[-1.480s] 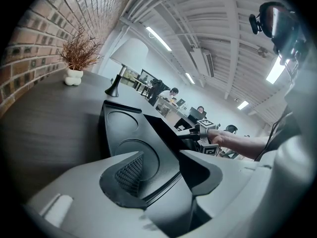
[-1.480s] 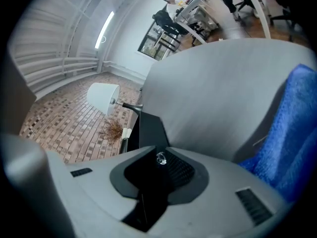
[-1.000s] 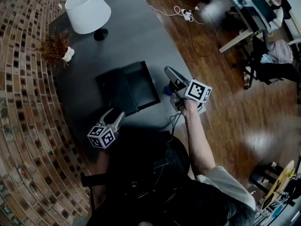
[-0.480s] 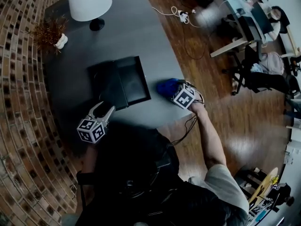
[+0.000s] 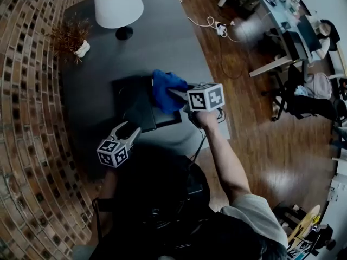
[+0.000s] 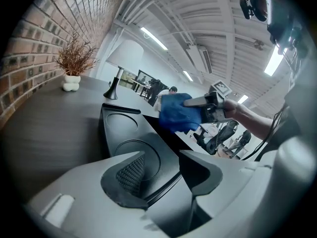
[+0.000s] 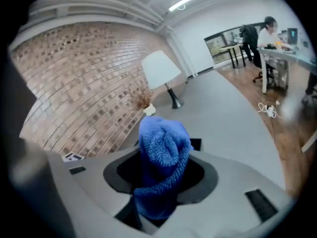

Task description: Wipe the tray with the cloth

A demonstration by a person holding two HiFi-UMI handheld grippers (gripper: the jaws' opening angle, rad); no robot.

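- The step in hand looks like bringing the cloth to the tray; wiping does not seem to have begun.
- The blue cloth [image 5: 164, 88] hangs bunched over the far right part of the black tray [image 5: 135, 112]. The tray lies flat on the dark counter [image 5: 162, 37]; whether the cloth touches it cannot be told.
- The right hand-held gripper [image 5: 174, 94] has just been closing its jaws. They are clamped on the cloth, which fills the gap between them and bulges past the tips in the right gripper view.
- The left hand-held gripper [image 5: 129, 130] sits at the tray's near left edge. Its jaws are only narrowly apart with the tray's rim between them, and they appear to pinch the rim to steady the tray.
- The next move likely calls for lowering the cloth flat onto the tray's floor and sweeping it across the round recesses. The left grip would have to keep the tray from sliding.
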